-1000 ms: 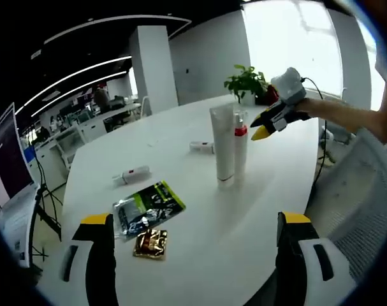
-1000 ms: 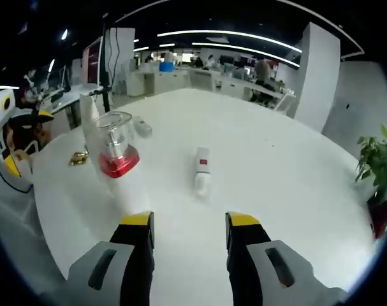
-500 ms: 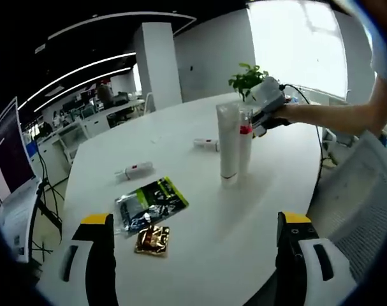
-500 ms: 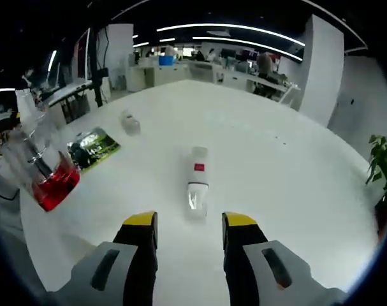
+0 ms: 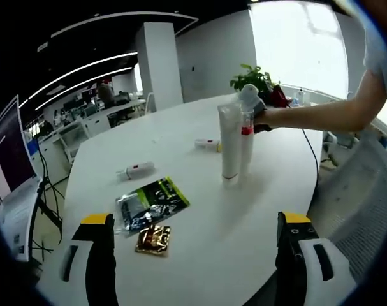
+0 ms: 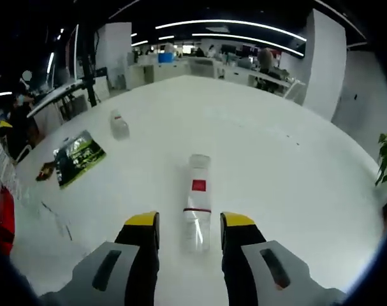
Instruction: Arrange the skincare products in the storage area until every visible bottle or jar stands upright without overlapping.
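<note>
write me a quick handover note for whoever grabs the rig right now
Right hand-held gripper: open, jaws either side of the lying clear bottle with red label, not yet closed on it.
Left hand-held gripper: open, empty, hanging over the white table's near edge.
Done: white tube and red-banded bottle stand upright together.
Left: stand up this bottle and the second small bottle lying near the green sachet.

Left gripper view looks across the white table (image 5: 180, 159) from its near edge, fairly high. Right gripper view sits low, close over a lying bottle (image 6: 197, 201). Both share, apparently, the green packet (image 5: 152, 203).
</note>
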`<action>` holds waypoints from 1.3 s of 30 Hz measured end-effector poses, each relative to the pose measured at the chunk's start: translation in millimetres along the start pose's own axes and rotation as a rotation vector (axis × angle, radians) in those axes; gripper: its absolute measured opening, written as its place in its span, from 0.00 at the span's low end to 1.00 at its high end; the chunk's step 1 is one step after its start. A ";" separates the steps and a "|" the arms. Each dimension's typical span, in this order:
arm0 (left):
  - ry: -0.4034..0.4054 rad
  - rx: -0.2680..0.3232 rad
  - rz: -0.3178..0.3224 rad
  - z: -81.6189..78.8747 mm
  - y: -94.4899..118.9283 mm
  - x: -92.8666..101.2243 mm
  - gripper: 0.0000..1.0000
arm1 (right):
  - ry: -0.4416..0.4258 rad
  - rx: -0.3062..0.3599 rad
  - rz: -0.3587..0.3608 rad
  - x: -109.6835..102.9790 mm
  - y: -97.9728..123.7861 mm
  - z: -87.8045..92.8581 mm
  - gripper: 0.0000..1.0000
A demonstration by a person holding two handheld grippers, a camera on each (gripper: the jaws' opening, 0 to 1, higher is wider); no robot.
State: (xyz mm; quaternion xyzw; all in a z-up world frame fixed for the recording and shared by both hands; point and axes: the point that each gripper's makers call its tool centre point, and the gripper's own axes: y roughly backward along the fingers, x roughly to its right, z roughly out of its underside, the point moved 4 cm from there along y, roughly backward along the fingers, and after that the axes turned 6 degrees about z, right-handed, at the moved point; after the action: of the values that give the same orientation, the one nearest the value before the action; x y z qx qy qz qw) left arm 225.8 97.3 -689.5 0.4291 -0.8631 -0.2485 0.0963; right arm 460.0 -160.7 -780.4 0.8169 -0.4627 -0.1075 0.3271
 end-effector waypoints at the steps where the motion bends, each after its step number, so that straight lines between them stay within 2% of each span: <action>1: 0.000 -0.001 -0.001 0.2 0.2 -0.4 0.99 | -0.003 -0.003 0.000 -0.5 -1.3 0.3 0.38; 6: 0.001 -0.001 -0.005 0.6 0.0 -1.6 0.99 | -0.029 0.002 0.010 -2.5 -15.6 -0.3 0.37; 9: -0.006 -0.001 -0.003 0.1 -1.1 -1.0 0.99 | -0.125 0.022 0.019 1.6 -21.9 0.1 0.36; 10: -0.007 -0.004 -0.004 0.7 -1.2 -1.1 0.99 | -0.133 0.024 0.026 2.9 -20.7 0.7 0.36; 13: -0.010 -0.011 -0.006 1.8 -1.5 -1.6 0.99 | -0.121 0.007 0.035 3.1 -25.3 6.8 0.38; 14: -0.011 -0.013 -0.004 2.0 -1.8 -1.4 0.99 | -0.071 0.018 0.076 10.2 -24.5 5.4 0.38; 15: -0.015 -0.011 -0.001 1.7 -2.2 -0.9 0.99 | -0.074 -0.001 0.081 10.9 -25.1 7.8 0.36; 20: -0.027 -0.017 0.007 1.8 -4.1 1.1 0.99 | -0.085 0.032 0.086 10.5 -31.6 6.9 0.29; 23: -0.032 -0.024 0.003 3.0 -3.6 0.4 0.99 | -0.095 0.037 0.091 10.9 -31.9 5.0 0.27; 26: -0.031 -0.024 0.004 3.0 -3.2 0.6 0.99 | -0.098 0.040 0.079 12.0 -35.0 2.3 0.22; 33: -0.023 -0.009 0.013 0.4 -2.5 1.8 0.99 | -0.072 0.022 0.050 7.9 -31.3 4.8 0.21; 39: -0.028 -0.003 0.012 -0.8 -1.3 2.3 0.99 | -0.067 0.030 0.033 1.6 -11.2 6.3 0.20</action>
State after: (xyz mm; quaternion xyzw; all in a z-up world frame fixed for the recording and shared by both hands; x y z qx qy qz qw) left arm 225.6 94.5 -689.6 0.4201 -0.8665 -0.2555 0.0862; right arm 465.5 -160.8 -792.1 0.8098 -0.4885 -0.1225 0.3010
